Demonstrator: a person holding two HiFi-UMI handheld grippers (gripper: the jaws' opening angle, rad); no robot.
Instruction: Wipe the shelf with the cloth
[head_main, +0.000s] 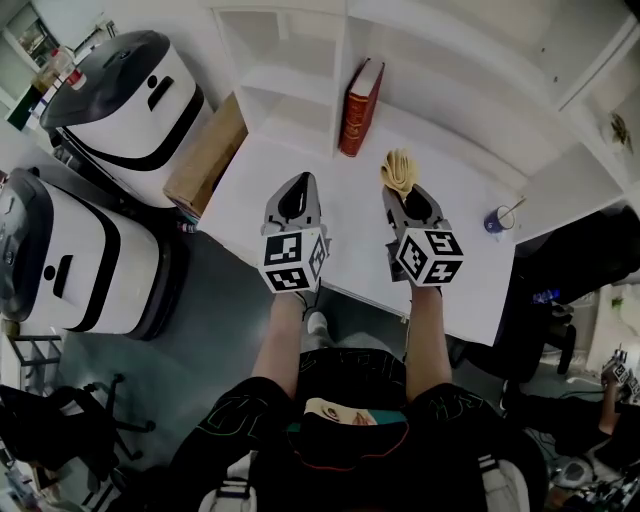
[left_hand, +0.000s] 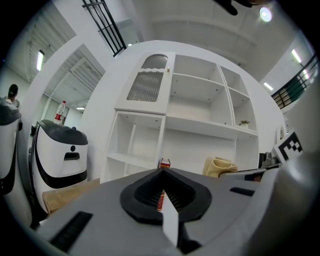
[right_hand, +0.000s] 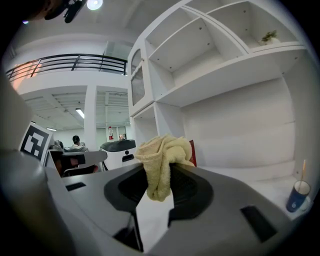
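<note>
White shelf (right_hand: 235, 67) ahead; my right tongs (head_main: 402, 192) pinch the pale-yellow cloth (right_hand: 159, 165), bunched and crumpled, while my left tongs (head_main: 298, 185) stay-free, pressed together, empty.

We find the cloth (right_hand: 161, 160) pale yellow, bunched into a crumpled wad and pinched between the jaws of the right gripper (head_main: 405, 195), just right of the red book (head_main: 360, 107). We record the shelf (head_main: 440, 140) as a white unit of open compartments. Its broad lower board stretches away to the right of the book and under the cloth.
</note>
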